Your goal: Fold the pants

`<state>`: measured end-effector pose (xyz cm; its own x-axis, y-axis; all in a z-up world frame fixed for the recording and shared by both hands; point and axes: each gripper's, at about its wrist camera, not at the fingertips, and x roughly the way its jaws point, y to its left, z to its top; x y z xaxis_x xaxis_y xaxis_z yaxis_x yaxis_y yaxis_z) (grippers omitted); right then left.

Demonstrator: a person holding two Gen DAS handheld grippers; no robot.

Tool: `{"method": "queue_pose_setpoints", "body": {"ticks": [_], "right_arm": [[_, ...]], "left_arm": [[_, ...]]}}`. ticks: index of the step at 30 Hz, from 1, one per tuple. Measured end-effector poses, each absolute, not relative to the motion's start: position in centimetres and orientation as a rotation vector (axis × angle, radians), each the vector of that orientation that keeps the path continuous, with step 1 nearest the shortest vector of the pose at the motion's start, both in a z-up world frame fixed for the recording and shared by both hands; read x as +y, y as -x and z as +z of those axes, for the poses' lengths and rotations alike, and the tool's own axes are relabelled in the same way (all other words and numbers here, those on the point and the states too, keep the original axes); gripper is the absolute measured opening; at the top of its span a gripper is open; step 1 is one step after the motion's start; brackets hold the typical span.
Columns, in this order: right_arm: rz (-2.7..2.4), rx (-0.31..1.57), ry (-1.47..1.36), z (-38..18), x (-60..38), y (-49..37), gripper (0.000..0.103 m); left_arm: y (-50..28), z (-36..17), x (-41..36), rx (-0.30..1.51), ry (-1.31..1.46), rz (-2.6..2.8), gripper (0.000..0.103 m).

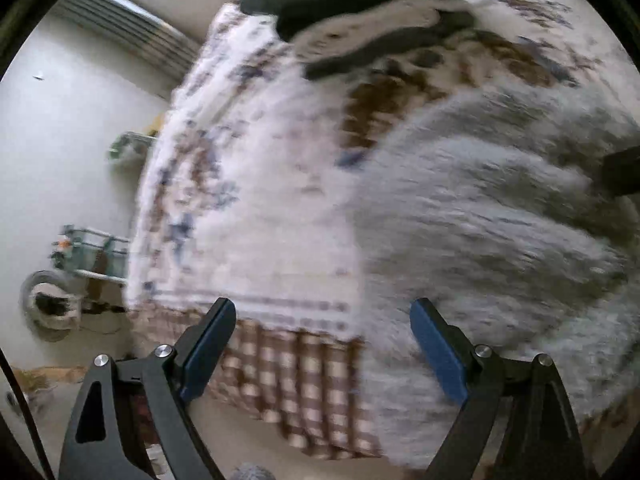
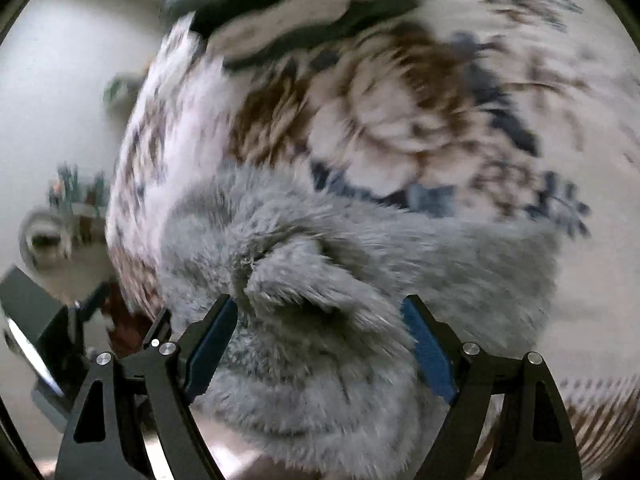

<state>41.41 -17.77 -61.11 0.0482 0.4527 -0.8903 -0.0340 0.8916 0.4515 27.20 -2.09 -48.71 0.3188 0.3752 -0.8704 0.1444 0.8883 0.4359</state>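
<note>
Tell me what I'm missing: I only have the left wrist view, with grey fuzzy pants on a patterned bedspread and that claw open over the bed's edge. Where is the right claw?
Observer: The right claw is open right at a bunched fold of the grey fuzzy pants, with fabric lying between its blue pads.
Operator: Has it clamped down?
Observer: No, the jaws stand wide apart; the fold sits between them ungripped.
Operator: Can it see the left claw?
Observer: Part of a dark gripper body shows at the right view's lower left edge, beside the bed; the blur hides details.
Operator: Anything beyond the pants?
Observer: A large brown and blue flower on the bedspread, just past the pants.
</note>
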Motion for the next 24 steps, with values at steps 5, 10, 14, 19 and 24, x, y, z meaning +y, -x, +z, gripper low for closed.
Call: {"method": "queue_pose_setpoints", "body": {"ticks": [5, 10, 14, 19, 24], "right_arm": [[0.319, 1.452, -0.414, -60.9, -20.0, -41.4, 0.028], [0.221, 1.341, -0.602, -56.1, -27.9, -37.8, 0.027], [0.139, 1.404, -0.733, -57.6, -33.9, -36.1, 0.029], [0.020, 1.586, -0.752, -66.0, -36.6, -36.5, 0.051], [0.073, 1.488, -0.892, -65.1, -37.5, -34.6, 0.082]], "left_arm": [[-25.3, -45.9, -3.1, 1.233, -0.386, 0.087, 0.089], [-25.5, -41.7, -2.0, 1.219, -0.188, 0.016, 0.089], [-27.6, -42.6, -2.0, 1.249, -0.114, -0.032, 0.089], [-29.1, -48.0, -4.0, 1.383, -0.123, -0.108, 0.089], [-28.9, -46.8, -4.1, 1.380, -0.171, -0.079, 0.089]]}}
